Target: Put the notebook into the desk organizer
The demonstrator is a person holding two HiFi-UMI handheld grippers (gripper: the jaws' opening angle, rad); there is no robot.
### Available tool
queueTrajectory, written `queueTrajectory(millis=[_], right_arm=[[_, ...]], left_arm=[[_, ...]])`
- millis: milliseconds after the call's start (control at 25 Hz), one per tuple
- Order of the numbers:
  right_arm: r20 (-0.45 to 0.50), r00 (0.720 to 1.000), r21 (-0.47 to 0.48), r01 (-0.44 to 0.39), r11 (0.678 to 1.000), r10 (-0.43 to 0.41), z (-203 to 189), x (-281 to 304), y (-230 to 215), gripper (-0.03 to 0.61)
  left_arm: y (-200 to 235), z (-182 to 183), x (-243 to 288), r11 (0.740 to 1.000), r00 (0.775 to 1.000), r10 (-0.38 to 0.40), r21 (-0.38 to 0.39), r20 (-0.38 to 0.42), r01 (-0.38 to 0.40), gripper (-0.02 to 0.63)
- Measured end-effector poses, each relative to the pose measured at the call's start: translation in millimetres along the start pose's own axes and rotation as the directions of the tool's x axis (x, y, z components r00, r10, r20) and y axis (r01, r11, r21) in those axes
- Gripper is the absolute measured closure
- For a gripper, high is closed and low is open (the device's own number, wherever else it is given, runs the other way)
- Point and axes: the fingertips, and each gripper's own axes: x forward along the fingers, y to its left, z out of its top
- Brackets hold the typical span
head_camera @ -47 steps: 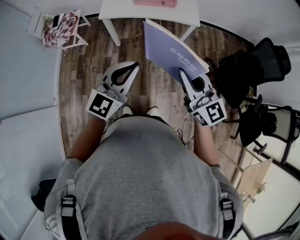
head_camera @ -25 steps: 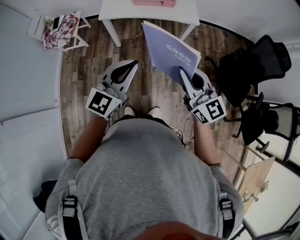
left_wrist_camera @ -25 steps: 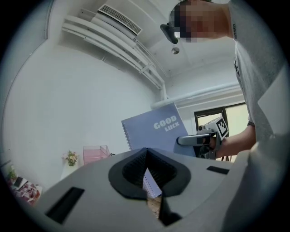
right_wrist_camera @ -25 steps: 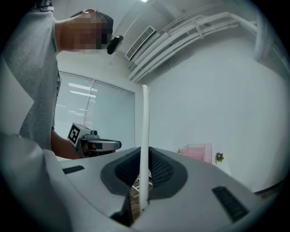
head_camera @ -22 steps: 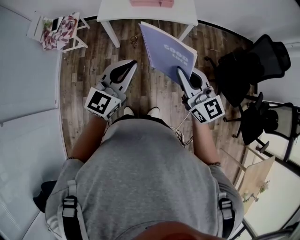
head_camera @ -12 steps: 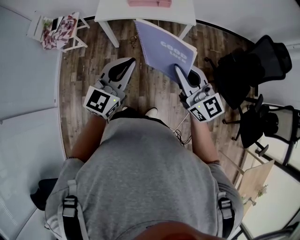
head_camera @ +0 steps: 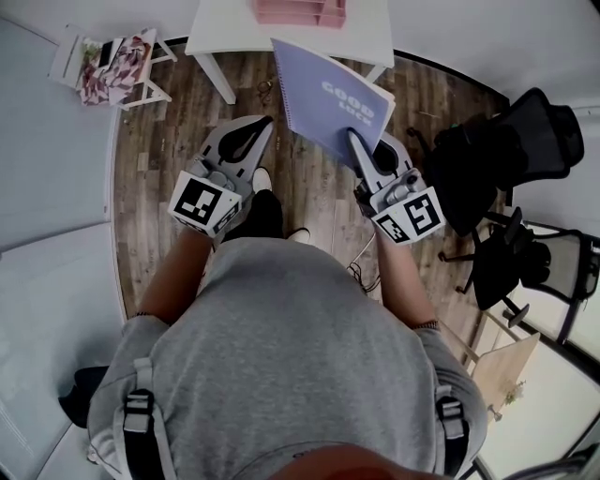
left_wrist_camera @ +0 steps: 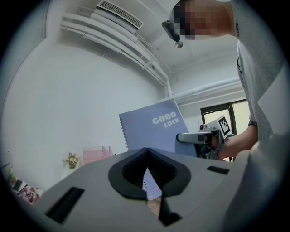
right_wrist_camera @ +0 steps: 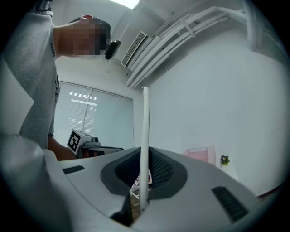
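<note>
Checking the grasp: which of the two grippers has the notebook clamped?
The right gripper: its jaws pinch the purple notebook by its edge. The left gripper is shut on nothing.

Ahead: bare floor (head_camera: 309, 187) runs to the counter (head_camera: 225, 28).
Counter top: organizer (head_camera: 291, 11) takes the middle.
Right of right hand-held gripper (head_camera: 353, 138): black chair (head_camera: 506, 141) near.
Left of left hand-held gripper (head_camera: 268, 121): free floor; rack (head_camera: 112, 66) well apart.
Between them: notebook (head_camera: 328, 103) leans across.

Overhead, level views (seemingly) share notebook (head_camera: 330, 98).
</note>
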Motion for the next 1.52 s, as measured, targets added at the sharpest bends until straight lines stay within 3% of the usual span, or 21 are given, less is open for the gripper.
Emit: queueTrajectory(millis=[440,1000,1520], right_arm=[[-0.016,0.999,-0.001,0.04,0.999,-0.04,5,100,-69,0.541],[-0.032,0.994,0.046,0.106,0.993,-0.105,-3,196,-125,0.54],[-0.018,1.0,0.099,0.003,0.995,-0.001,-2,262,-230,0.54]], left_arm=[[103,7,76,0.999,0.999,-0.051,0.003,0.016,0.051,0.595],[211,0,128,0.993,0.993,-0.114,-0.003,0.018,0.114,0.595],[272,-4,220,0.999,1.0,-0.028,0.028,-0.002,0.028,0.595]])
